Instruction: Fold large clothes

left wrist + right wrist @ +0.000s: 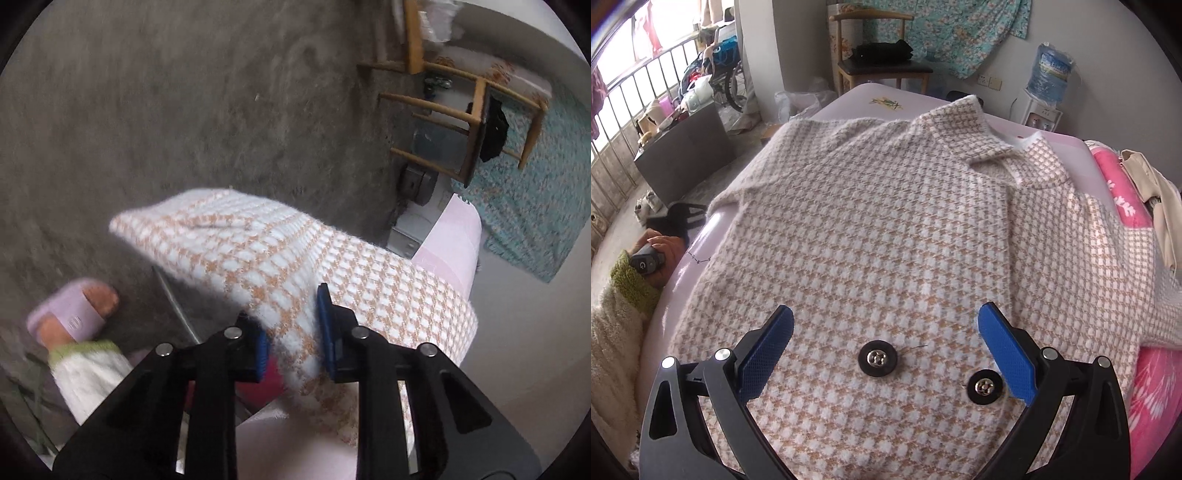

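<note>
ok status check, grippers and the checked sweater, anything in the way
Left gripper shut on a sleeve of the checked sweater. Right gripper open over its buttons. Sweater spread flat on the pink table. Nothing in the way.

I count 1 houndstooth sweater (pixel 886 229), 2 black buttons (pixel 878 358) on it, 2 grippers, left (pixel 293 332) & right (pixel 886 354), 1 wooden chair (pixel 882 48), 1 water dispenser (pixel 1043 107), 1 wheelchair (pixel 720 70).

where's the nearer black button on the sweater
In the right wrist view, the nearer button sits low right on the sweater, beside the right gripper's right finger.
</note>
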Tool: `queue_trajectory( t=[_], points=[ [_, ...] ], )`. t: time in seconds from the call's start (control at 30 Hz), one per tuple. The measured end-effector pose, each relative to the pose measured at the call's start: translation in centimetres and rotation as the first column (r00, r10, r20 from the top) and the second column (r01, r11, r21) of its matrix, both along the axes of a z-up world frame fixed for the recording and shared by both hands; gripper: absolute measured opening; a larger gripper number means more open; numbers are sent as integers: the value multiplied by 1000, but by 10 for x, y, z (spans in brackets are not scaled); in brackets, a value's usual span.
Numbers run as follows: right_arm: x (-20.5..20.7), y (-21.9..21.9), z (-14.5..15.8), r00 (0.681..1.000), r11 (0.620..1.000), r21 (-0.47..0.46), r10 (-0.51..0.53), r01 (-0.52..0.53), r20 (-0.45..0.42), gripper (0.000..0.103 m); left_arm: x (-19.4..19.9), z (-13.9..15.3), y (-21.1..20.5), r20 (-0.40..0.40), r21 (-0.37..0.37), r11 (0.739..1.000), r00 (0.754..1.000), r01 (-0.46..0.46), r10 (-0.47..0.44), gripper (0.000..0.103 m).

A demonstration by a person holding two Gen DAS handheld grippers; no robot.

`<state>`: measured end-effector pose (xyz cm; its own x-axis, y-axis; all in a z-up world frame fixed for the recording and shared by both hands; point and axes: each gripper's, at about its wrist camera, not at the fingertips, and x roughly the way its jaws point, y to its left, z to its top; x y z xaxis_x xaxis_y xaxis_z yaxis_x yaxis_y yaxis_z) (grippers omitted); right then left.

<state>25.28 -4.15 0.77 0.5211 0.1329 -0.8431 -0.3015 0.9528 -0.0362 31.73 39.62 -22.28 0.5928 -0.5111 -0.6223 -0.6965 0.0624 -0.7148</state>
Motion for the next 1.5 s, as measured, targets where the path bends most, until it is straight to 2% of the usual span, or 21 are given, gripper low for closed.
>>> queue_trajectory(
  t=[0.03, 0.1, 0.13, 0.2, 0.23, 0.27, 0.33, 0.37, 0.47, 0.53, 0.6, 0.67, 0.8, 0.87, 0.9, 1.0, 1.1, 1.2, 1.27, 1.33, 1.5],
  points=[
    [-1, -2, 1, 1000, 1000, 0, -4, 4, 5, 98, 4, 27, 3, 5, 133, 991, 1000, 25, -26, 16],
    [-4, -11, 5, 1000, 1000, -1, -20, 20, 17, 98, 6, 92, -1, 37, 396, 917, 997, 50, -70, 14],
    [-5, -17, 8, 999, 999, 2, -33, 33, 25, 98, 7, 132, -11, 64, 531, 845, 992, 56, -106, 13],
    [-9, -29, 12, 997, 998, 7, -62, 61, 38, 98, 5, 215, -47, 109, 776, 629, 974, 43, -201, 13],
    [-11, -36, 14, 996, 997, 10, -77, 77, 43, 98, 3, 249, -70, 125, 855, 518, 958, 27, -257, 13],
    [-12, -43, 15, 994, 996, 13, -94, 93, 48, 98, 1, 282, -98, 137, 913, 408, 936, 8, -326, 13],
    [-15, -56, 18, 990, 992, 21, -127, 126, 56, 98, -4, 330, -155, 143, 969, 247, 868, -24, -475, 13],
    [-17, -64, 20, 987, 989, 26, -146, 145, 61, 98, -7, 346, -185, 135, 981, 189, 823, -34, -552, 14],
    [-25, -88, 27, 975, 978, 40, -206, 204, 81, 98, -14, 359, -265, 57, 998, 63, 688, -17, -723, 19],
    [-30, -104, 30, 966, 970, 44, -242, 239, 93, 98, -15, 343, -311, -17, 999, 12, 598, 45, -801, 28],
    [-36, -121, 31, 956, 960, 46, -278, 274, 96, 98, -21, 311, -347, -77, 991, -5, 528, 136, -845, 54],
    [-42, -139, 28, 945, 948, 56, -316, 312, 84, 98, -17, 267, -368, -140, 966, -12, 480, 260, -866, 66],
    [-46, -173, 20, 930, 927, 98, -366, 362, 31, 98, -19, 199, -379, -238, 905, -27, 453, 425, -859, 67],
    [-47, -183, 21, 929, 923, 127, -368, 363, 21, 98, -25, 196, -369, -218, 902, 6, 467, 432, -857, 69],
    [-45, -188, 23, 932, 923, 151, -362, 355, 20, 98, -29, 201, -360, -180, 903, 46, 473, 427, -862, 72],
    [-34, -201, 29, 944, 909, 269, -329, 318, -5, 98, -42, 212, -335, -113, 914, 118, 524, 388, -844, 74],
    [-7, -213, 30, 954, 842, 451, -287, 295, -88, 98, -48, 214, -325, -118, 920, 139, 596, 367, -795, 74],
    [30, -214, 33, 960, 778, 564, -244, 279, -138, 97, -40, 204, -319, -185, 911, 117, 646, 395, -740, 73],
    [58, -204, 35, 960, 785, 553, -240, 281, -146, 93, -38, 195, -311, -215, 903, 116, 668, 414, -713, 65],
    [95, -188, 34, 958, 805, 519, -239, 287, -160, 90, -38, 188, -305, -218, 893, 140, 682, 428, -698, 63],
    [185, -146, 1, 943, 896, 320, -240, 306, -230, 76, -36, 179, -302, -218, 897, 149, 710, 416, -670, 57]
  ],
)
